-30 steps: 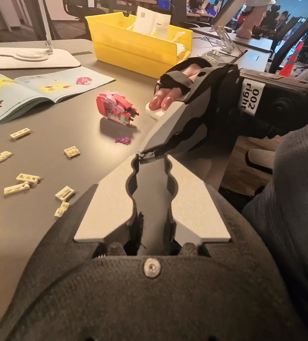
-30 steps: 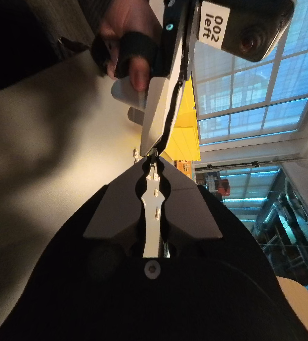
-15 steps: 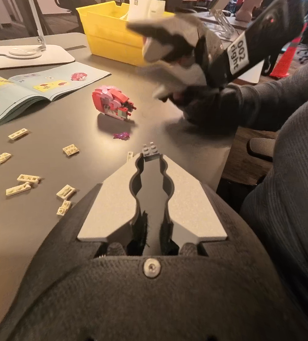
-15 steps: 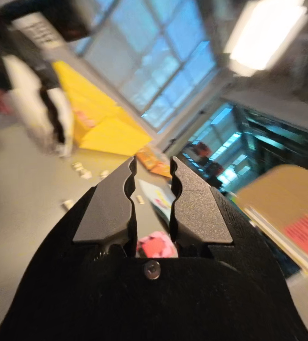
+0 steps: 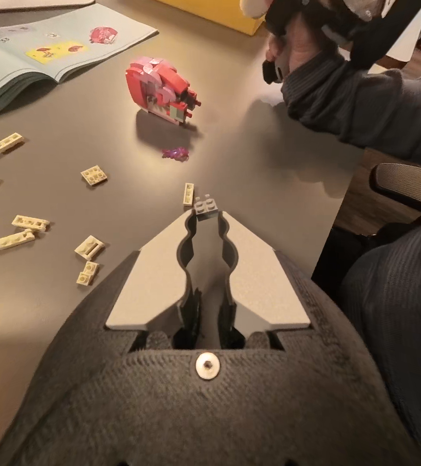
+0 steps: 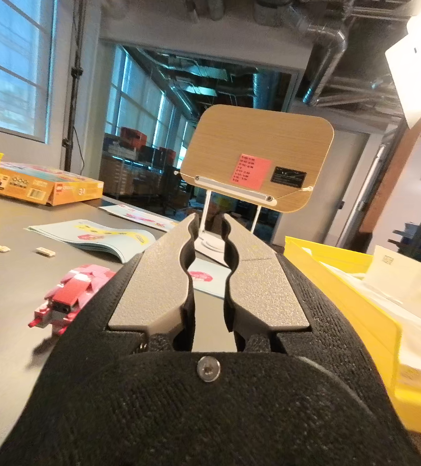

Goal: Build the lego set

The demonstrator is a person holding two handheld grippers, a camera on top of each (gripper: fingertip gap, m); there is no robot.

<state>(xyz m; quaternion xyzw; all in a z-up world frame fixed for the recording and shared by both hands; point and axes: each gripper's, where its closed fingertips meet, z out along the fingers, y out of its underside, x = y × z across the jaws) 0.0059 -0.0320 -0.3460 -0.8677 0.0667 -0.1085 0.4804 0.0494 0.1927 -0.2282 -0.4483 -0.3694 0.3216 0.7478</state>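
At the centre of the left wrist view, the left gripper (image 5: 206, 214) has its pale fingers (image 5: 242, 242) drawn close, and a small grey studded brick (image 5: 206, 207) sits pinched between the tips, which press on its two sides. Just beside that brick, to its left, a cream plate piece (image 5: 188, 193) lies on the brown table (image 5: 267, 176). More cream pieces (image 5: 22, 230) are scattered over the left of the frame. Above centre stands a red and pink brick model (image 5: 160, 90), with a small purple piece (image 5: 175, 153) below it. An open booklet (image 5: 53, 48) fills the upper left. At upper right a sleeved hand (image 5: 297, 48) holds the right gripper, whose tips are cut off by the frame edge.

Across the right wrist view, the right gripper (image 6: 210, 220) is raised, its grey fingers (image 6: 252, 249) a narrow way apart with nothing between them. Behind the tips stands a wooden board (image 6: 254, 141) on a white stand, bearing a pink note. The red model (image 6: 73, 287) lies at lower left, somewhat blurred, well apart from the tips. A yellow bin (image 6: 343, 297) takes the right side, and an orange box (image 6: 50, 186), probably a toy set carton, lies at upper left.
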